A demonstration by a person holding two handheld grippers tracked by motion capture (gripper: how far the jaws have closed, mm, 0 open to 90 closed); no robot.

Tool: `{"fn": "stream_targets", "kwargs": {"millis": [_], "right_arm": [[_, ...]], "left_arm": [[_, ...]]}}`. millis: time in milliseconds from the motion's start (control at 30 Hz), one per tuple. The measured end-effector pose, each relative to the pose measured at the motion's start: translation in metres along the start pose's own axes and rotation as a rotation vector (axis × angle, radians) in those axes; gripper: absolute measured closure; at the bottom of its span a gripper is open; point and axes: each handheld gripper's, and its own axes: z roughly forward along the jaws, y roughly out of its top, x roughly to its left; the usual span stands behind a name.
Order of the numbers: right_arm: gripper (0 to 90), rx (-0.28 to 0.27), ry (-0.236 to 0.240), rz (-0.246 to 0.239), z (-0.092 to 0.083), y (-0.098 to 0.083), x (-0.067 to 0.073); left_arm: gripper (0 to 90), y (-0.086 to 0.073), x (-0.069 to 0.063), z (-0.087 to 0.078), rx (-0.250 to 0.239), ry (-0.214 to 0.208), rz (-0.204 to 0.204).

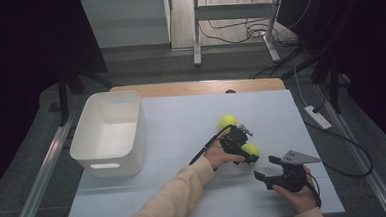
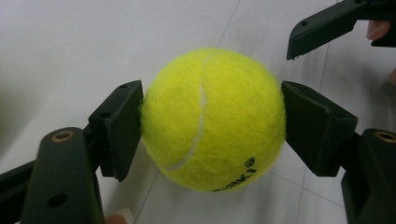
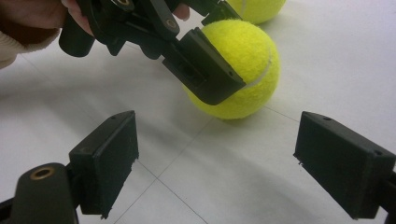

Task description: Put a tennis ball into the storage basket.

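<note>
White panels cover your worktop [image 1: 191, 113], which sits on a wooden table in a dim room with dark curtains at both sides and cables on the floor beyond the far edge. A white plastic bin [image 1: 109, 133] with handle slots stands at the worktop's left edge, nothing visible inside it.

Your left tool [image 1: 247, 154] reaches in from the near edge to a spot right of centre, and its jaws are closed on a yellow tennis ball [image 2: 212, 119]: in the left gripper view both black pads press against the ball's sides, the curved seam facing the camera and dark print low on its right. The ball rests on the white surface, as the right gripper view shows.

A second tennis ball [image 1: 227, 120] lies loose just beyond that tool, toward the far edge, near the held one but apart from it.

Your right tool [image 1: 265, 168] sits by the near right corner, pointing left toward the gripped ball. Its jaws stand wide apart with nothing between them, only bare white panel and its seams.
</note>
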Motion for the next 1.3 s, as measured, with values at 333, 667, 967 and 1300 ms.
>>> {"fn": "stream_targets", "kwargs": {"millis": [333,667,967,1300], "right_arm": [[13.4,-0.001,0.0,0.001,0.0,0.0,0.0],[13.4,-0.002,0.0,0.001,0.0,0.0,0.0],[13.6,-0.003,-0.003,-0.001,0.001,0.0,0.0],[13.5,0.001,-0.004,-0.001,0.001,0.0,0.0]], "left_arm": [[26.6,-0.001,0.002,-0.012,-0.039,0.0,-0.008],[26.6,-0.008,0.0,-0.028,-0.088,0.02,-0.012],[26.6,-0.017,0.001,-0.044,-0.102,0.039,-0.001],[26.6,-0.029,0.001,-0.055,-0.125,0.051,-0.008]]}}
